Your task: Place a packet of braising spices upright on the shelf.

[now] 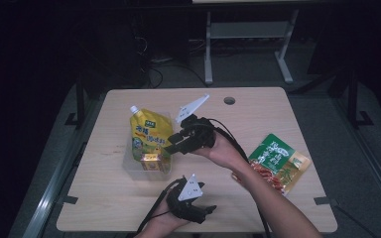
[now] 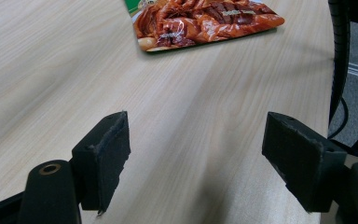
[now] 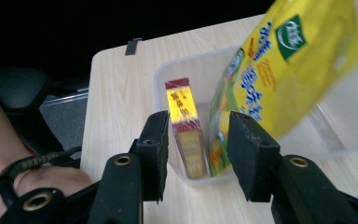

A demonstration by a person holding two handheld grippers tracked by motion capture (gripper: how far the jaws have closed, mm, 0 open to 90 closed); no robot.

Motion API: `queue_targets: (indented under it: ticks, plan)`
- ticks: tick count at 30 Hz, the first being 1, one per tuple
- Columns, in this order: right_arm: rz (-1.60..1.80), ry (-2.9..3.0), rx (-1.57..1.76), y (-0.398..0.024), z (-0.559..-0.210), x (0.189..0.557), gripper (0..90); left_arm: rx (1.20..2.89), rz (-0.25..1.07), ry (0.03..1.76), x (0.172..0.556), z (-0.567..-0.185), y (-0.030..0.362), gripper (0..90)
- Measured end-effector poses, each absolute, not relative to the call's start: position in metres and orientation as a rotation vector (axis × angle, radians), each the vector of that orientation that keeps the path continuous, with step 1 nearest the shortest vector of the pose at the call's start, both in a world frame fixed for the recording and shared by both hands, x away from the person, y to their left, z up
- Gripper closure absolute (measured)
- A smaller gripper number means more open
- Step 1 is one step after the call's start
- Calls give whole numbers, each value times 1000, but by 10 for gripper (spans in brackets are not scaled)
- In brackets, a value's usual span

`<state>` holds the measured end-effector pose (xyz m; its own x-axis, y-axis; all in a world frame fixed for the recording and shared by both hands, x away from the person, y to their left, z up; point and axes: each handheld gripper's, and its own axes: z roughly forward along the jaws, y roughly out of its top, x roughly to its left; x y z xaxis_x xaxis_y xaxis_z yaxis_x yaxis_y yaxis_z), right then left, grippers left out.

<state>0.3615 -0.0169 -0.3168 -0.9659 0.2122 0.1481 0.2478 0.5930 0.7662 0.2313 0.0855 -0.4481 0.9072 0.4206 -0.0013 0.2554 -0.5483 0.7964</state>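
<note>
A clear plastic bin (image 1: 128,163) stands left of the table's middle. In it a yellow spouted pouch (image 1: 146,133) leans upright, with a small yellow and red box (image 1: 151,161) in front of it. My right gripper (image 1: 174,145) hovers at the bin's right side. Its jaws are open, and past them lie the box (image 3: 182,116) and the pouch (image 3: 284,65), neither pressed by a pad. My left gripper (image 1: 209,210) rests near the table's front edge, open wide over bare wood (image 2: 196,158). It faces a green and orange snack packet (image 2: 205,21).
The snack packet (image 1: 278,163) lies flat at the right of the wooden table (image 1: 258,114). A cable hole (image 1: 229,100) sits near the far edge. The right forearm crosses the table's front right. Dark floor and a white desk frame lie beyond.
</note>
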Motion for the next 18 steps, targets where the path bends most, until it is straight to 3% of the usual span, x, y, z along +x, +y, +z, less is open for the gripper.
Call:
queue_targets:
  ticks: [18]
  plan:
    - [-1363,-2771,-544,-69,-319,360,528,2178,245,483,233,-447,86,229]
